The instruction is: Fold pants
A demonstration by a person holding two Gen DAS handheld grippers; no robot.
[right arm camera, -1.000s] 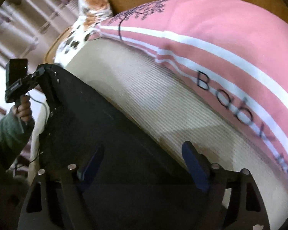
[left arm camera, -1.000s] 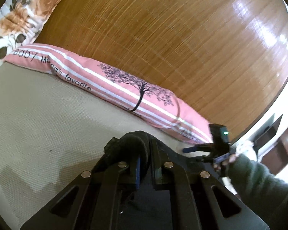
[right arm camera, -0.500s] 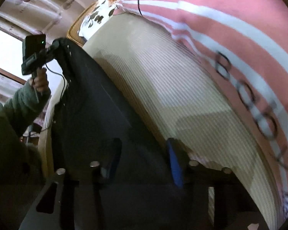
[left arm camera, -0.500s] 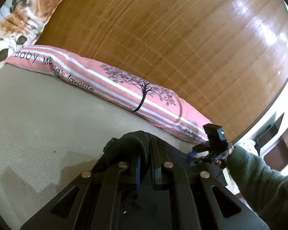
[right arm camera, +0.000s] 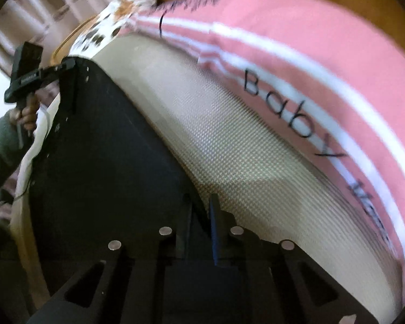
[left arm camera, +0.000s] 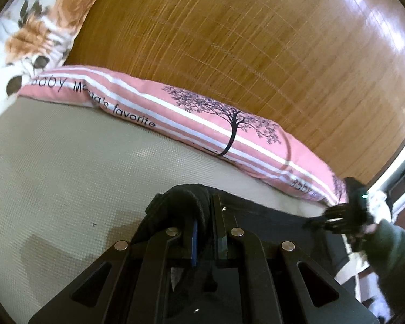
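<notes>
Black pants (left arm camera: 270, 216) lie on a beige woven bed mat (left arm camera: 54, 175). My left gripper (left arm camera: 205, 208) is shut on a bunched end of the pants, which bulges up over the left finger. In the right wrist view the pants (right arm camera: 108, 148) spread from the lower middle to the upper left. My right gripper (right arm camera: 199, 202) is shut on their near edge, with dark cloth pinched between the narrow jaws. The left gripper (right arm camera: 67, 66) holds the far corner there, in a hand (right arm camera: 27, 113) with a green sleeve. The right gripper (left arm camera: 337, 216) shows at the far right of the left wrist view.
A long pink striped pillow (left arm camera: 202, 124) printed with a tree and lettering lies along the mat's far side, also large in the right wrist view (right arm camera: 310, 54). A floral pillow (left arm camera: 40, 27) sits at the upper left. A wooden headboard (left arm camera: 256, 40) rises behind.
The right gripper's jaws came together from wide open onto the pants' edge, and that hand shifted along the edge. The left gripper stayed shut on its bunch and dipped slightly.
</notes>
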